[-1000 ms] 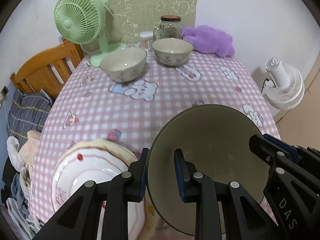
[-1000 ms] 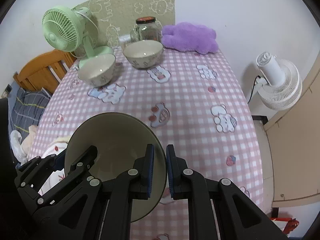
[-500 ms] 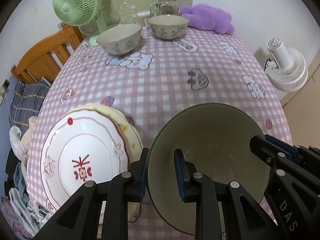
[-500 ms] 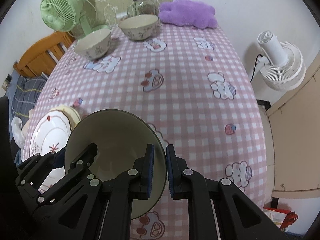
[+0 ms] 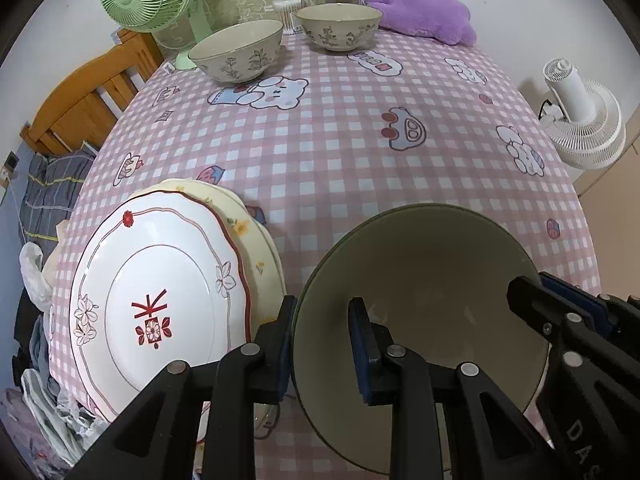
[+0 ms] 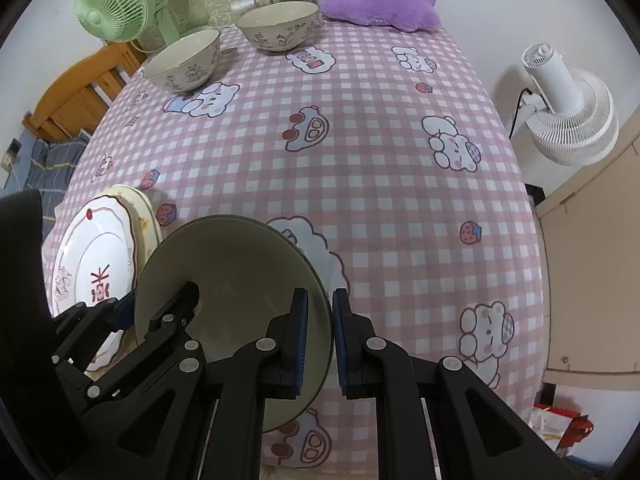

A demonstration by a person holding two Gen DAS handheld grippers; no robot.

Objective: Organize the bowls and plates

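Both grippers stay clamped on one green bowl [image 5: 424, 280]: the left gripper [image 5: 322, 344] pinches its left rim, the right gripper [image 6: 320, 340] its right rim. The bowl has come lower over the pink checked tablecloth [image 6: 360, 160], just beside the white plate [image 5: 156, 312] stacked on a yellow plate [image 5: 256, 232], now fully in view. Two floral bowls [image 5: 236, 50] sit far back.

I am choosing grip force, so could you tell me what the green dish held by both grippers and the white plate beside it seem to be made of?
Green dish: probably glazed ceramic, possibly melamine; smooth, dull olive surface, thin even rim, no sharp highlights.
White plate: likely glossy glazed porcelain; bright sheen, scalloped rim, red painted motif.
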